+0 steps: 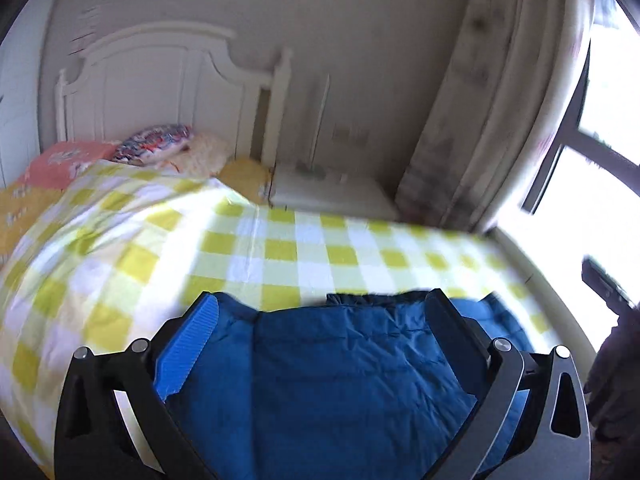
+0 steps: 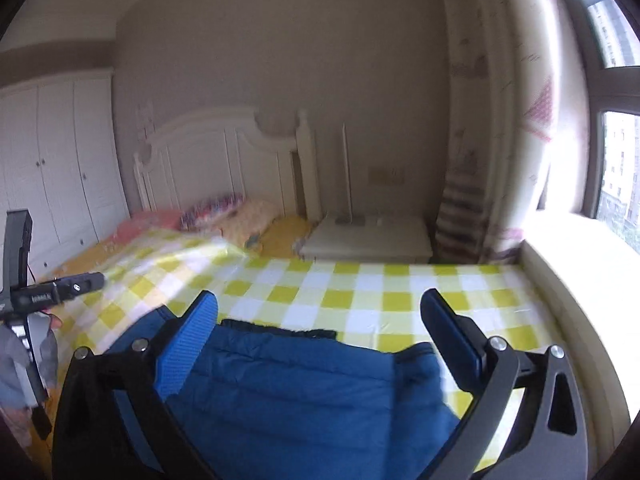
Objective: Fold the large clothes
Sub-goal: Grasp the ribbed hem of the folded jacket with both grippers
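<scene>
A blue quilted garment (image 1: 340, 380) lies on the bed's yellow-and-white checked cover (image 1: 280, 248), close under both cameras. My left gripper (image 1: 322, 300) hovers above it with its jaws wide apart and the blue pads touching nothing. In the right wrist view the same garment (image 2: 300, 392) shows a dark ribbed edge at its far side. My right gripper (image 2: 319, 298) is open just as wide above the garment and the checked cover (image 2: 360, 292), holding nothing. The left gripper's body (image 2: 60, 288) shows at that view's left edge, in a hand. Both views are motion-blurred.
A white headboard (image 2: 224, 160) with several pillows (image 2: 216, 208) stands at the bed's far end. Beside it are a white nightstand (image 2: 372, 236), a patterned curtain (image 2: 480, 160) and a bright window (image 2: 616, 168). White wardrobes (image 2: 52, 160) line the left wall.
</scene>
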`<state>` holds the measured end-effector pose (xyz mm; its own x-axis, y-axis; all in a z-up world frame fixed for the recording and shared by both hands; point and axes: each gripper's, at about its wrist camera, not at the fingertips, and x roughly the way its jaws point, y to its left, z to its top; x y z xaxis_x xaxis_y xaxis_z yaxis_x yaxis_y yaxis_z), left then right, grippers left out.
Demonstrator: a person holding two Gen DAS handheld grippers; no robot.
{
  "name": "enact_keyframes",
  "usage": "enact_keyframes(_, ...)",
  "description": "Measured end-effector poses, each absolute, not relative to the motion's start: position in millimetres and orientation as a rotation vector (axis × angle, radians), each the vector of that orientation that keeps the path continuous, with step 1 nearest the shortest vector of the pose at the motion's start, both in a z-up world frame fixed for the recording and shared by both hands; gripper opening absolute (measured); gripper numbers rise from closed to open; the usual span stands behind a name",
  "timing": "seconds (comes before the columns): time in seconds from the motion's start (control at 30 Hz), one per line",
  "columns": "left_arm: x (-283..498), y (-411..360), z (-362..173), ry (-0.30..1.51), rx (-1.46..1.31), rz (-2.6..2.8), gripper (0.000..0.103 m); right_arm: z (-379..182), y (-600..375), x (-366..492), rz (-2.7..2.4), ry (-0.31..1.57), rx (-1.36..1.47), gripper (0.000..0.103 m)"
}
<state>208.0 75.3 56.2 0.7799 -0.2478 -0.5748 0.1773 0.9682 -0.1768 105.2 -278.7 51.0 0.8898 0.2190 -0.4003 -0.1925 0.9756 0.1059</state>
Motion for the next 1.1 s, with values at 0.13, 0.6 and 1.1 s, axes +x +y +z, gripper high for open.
enact_keyframes(0.13,273.2,40.2,-3.0,0.859,-0.042,-0.203,0.099,2.6,-231.6,183.4,0.193,0.661,-0.053,0.100)
enact_keyframes(0.6,301.5,52.7,-93.5,0.950,-0.088,-0.175,0.099,-102.2,-231.6,240.8,0.159,0.932,-0.031,0.100)
enact_keyframes(1.1,305.5,50.7,-90.7,0.939,-0.111,-0.186,0.099,-66.0,-171.3,227.3,0.276,0.868,-0.193,0.034)
